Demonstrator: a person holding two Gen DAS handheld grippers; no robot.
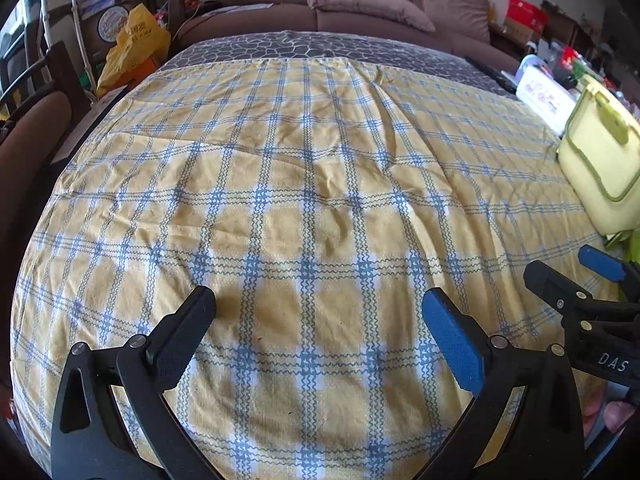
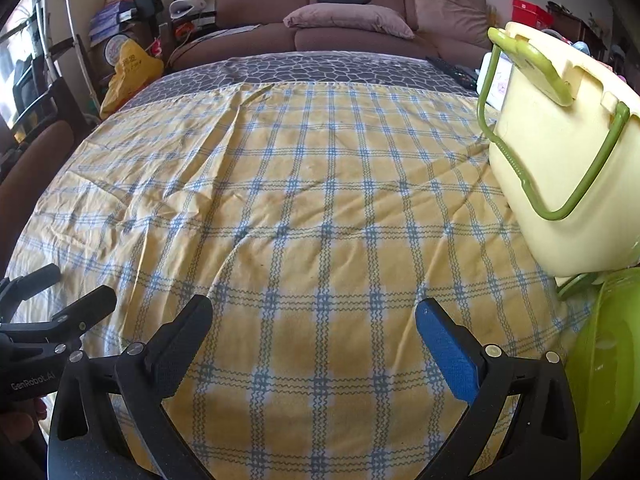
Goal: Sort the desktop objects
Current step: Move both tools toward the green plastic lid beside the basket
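- Hovering low over the near edge of the table, the left gripper [image 1: 320, 316] and the right gripper [image 2: 314, 320] are being held side by side, each with its jaws spread wide and nothing between them.
- No pick is being made; judging by the bare cloth ahead, a start or a pause between objects is being shown.
- A wrinkled yellow-and-blue checked tablecloth [image 1: 304, 184] is being crossed, soft and creased.
- At the right, a pale yellow plastic bin [image 2: 560, 168] with green wire handles is being seen, smooth and boxy, beside a green basin [image 2: 608, 368].
- A reach rightward is probably being called for next.
- Farther off, a brown sofa [image 2: 352, 12] is being glimpsed.
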